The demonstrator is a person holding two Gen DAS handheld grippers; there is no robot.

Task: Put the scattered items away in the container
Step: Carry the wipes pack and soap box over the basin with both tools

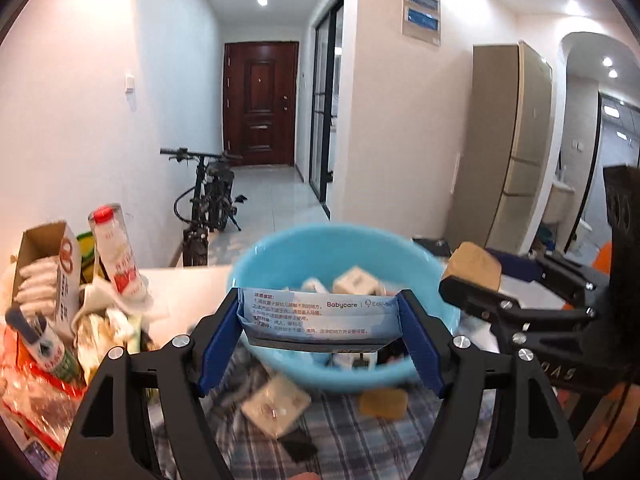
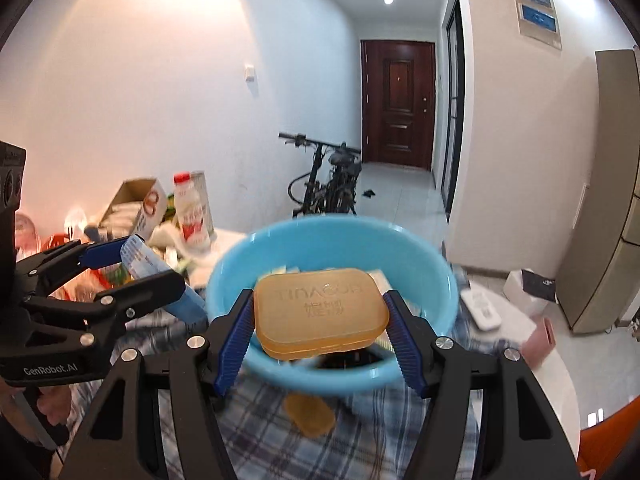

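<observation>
A light blue basin stands on the plaid cloth and holds several small packets. My left gripper is shut on a blue-and-white Babycare wipes pack, held over the basin's near rim; the pack also shows in the right wrist view. My right gripper is shut on an amber plastic case, held over the basin's near side; the case also shows in the left wrist view. A second amber case and a white packet lie on the cloth in front of the basin.
At the left stands a clutter of a red-capped milk bottle, an open cardboard box and snack bags. A white remote lies right of the basin. A bicycle stands in the hallway behind.
</observation>
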